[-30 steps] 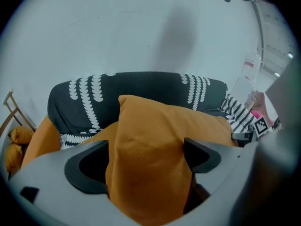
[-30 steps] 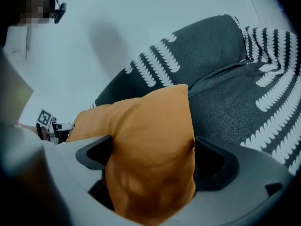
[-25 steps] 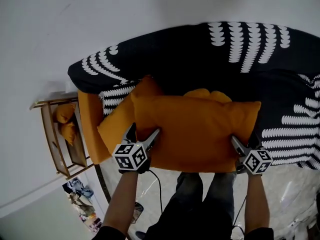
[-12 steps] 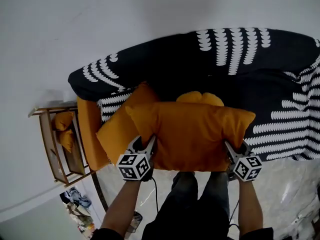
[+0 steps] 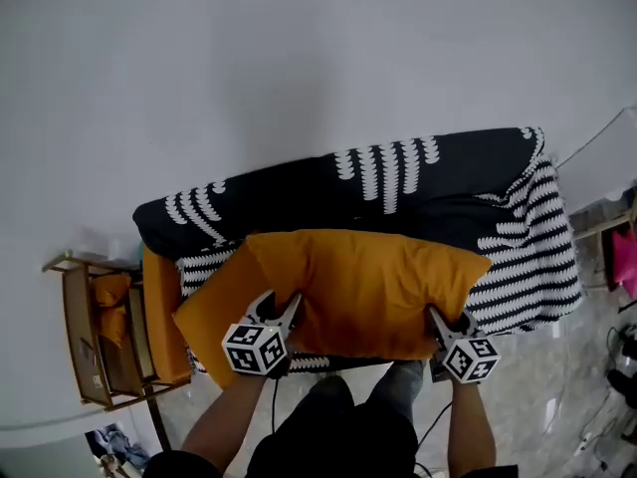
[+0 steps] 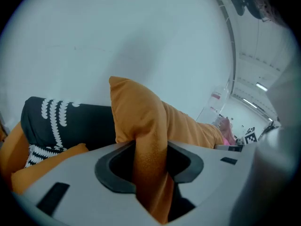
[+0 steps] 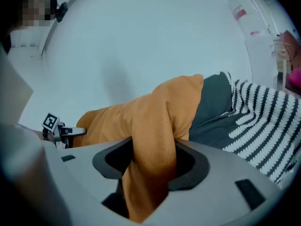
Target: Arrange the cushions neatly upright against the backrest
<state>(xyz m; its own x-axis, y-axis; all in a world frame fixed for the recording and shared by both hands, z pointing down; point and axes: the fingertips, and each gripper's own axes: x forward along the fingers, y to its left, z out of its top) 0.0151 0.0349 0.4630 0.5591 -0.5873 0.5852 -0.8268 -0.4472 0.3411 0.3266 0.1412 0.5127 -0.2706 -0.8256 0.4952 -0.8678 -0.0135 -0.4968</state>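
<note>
Two just-closed tools [image 5: 282,309] [image 5: 439,319] clamp one of two cushions [image 5: 368,287] [image 5: 211,312].

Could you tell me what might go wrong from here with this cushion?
The left gripper and right gripper have just closed their jaws on only two corners of the large orange cushion, so the fabric could slip free and the cushion drop. Swinging it toward the backrest might also knock the second orange cushion lying below at the left.

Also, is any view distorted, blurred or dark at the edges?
Head view: strong fisheye, the sofa bows; sharp, evenly lit. Left gripper view: dark corners, cushion fairly sharp, foreground soft. Right gripper view: same dark corners, a mosaic patch at top left.
</note>
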